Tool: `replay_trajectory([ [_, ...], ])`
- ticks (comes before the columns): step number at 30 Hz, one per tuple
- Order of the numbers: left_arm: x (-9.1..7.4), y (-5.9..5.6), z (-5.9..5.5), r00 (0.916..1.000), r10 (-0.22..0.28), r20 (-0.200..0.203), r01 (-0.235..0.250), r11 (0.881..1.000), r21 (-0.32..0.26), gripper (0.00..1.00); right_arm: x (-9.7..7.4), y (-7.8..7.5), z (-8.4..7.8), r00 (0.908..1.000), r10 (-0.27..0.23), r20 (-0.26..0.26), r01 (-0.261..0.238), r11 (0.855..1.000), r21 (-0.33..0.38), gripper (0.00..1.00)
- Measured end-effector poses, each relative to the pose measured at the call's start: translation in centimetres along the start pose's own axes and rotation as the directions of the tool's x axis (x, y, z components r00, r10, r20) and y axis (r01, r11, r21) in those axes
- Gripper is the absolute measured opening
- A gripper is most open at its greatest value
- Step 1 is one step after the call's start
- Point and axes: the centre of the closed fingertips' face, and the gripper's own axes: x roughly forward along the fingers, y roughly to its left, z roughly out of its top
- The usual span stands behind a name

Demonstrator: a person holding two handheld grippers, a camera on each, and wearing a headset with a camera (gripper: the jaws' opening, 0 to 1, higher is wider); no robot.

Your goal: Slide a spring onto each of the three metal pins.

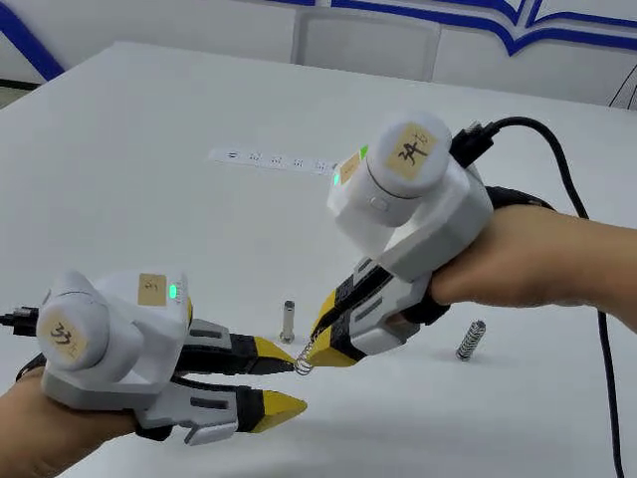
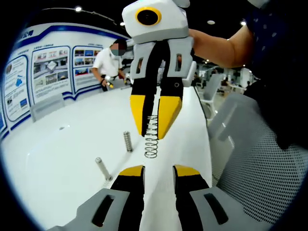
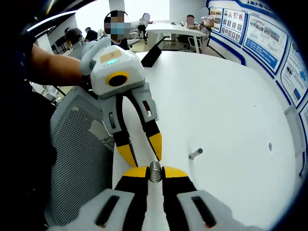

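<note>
Standing pin (image 1: 288, 321), second spring (image 1: 471, 340) nearby.

Obstacles: upright pin (image 1: 288, 321); spring (image 1: 471, 340) well right of it.

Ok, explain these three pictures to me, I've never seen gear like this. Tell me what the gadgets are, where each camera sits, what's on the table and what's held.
No robot here: a person holds a two-jaw gripper in each hand. The head view looks down from a headset camera. The two round pictures come from cameras riding on the grippers, each looking along its own jaws. The right gripper pinches a small spring by one end. The left gripper is open and faces it. On the white table are a metal pin standing upright, another spring and, further back, a power strip.
</note>
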Motion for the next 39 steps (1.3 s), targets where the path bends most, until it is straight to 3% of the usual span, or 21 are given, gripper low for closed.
replay_trajectory([
  [7, -0.8, 1.1, -1.6, 0.9979, 0.065, -0.001, -0.065, 0.996, -0.06, 0.36, -0.8, -1.7, -0.1, 0.9994, -0.026, -0.022, 0.026, 1.0, -0.001, 0.12],
  [14, -1.5, 2.2, -2.3, 0.9925, 0.121, 0.014, -0.118, 0.985, -0.129, 0.5, -1.2, -4.2, 0.7, 0.9963, -0.071, -0.05, 0.069, 0.997, -0.034, 0.12],
  [27, -1.8, 1.9, -2.1, 0.987, 0.156, 0.037, -0.148, 0.976, -0.161, 0.65, 0.9, -7.6, 2.0, 0.9887, -0.078, -0.128, 0.069, 0.995, -0.071, 0.12],
  [39, -1.9, 1.7, -2.2, 0.9851, 0.164, 0.052, -0.153, 0.972, -0.178, 0.71, 3.3, -7.6, 1.6, 0.9803, -0.038, -0.194, 0.027, 0.998, -0.06, 0.12],
])
